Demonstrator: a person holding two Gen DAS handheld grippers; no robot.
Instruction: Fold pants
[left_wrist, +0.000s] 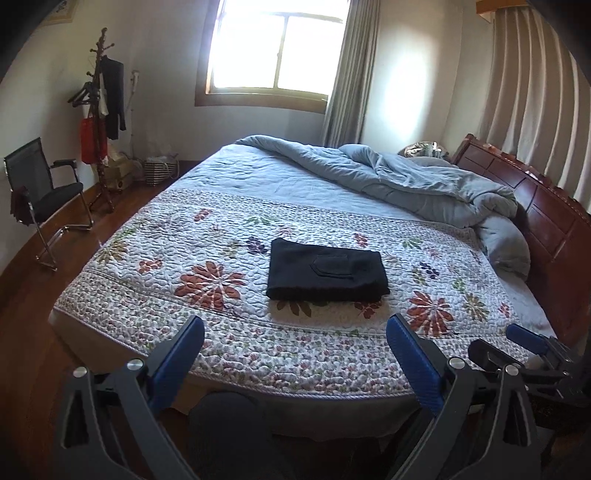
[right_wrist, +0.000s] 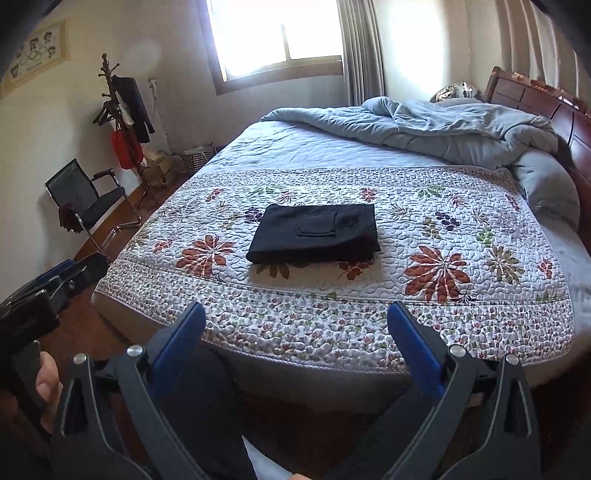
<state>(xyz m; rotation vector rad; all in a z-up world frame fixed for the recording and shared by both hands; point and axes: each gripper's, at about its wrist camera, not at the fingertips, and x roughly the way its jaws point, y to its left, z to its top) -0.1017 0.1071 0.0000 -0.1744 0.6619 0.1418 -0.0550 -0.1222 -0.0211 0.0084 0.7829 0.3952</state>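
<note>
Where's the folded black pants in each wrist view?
Left wrist: folded black pants lie just right of centre on the floral quilt, beyond the open left gripper.
Right wrist: pants sit centre, slightly above the middle, beyond the open right gripper.
Shared landmark: the window above the bed.

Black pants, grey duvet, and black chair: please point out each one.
black pants (left_wrist: 327, 271): left wrist view, on the back pocket.
grey duvet (right_wrist: 443, 129): right wrist view, on its crumpled middle.
black chair (left_wrist: 61, 195): left wrist view, on the seat.
</note>
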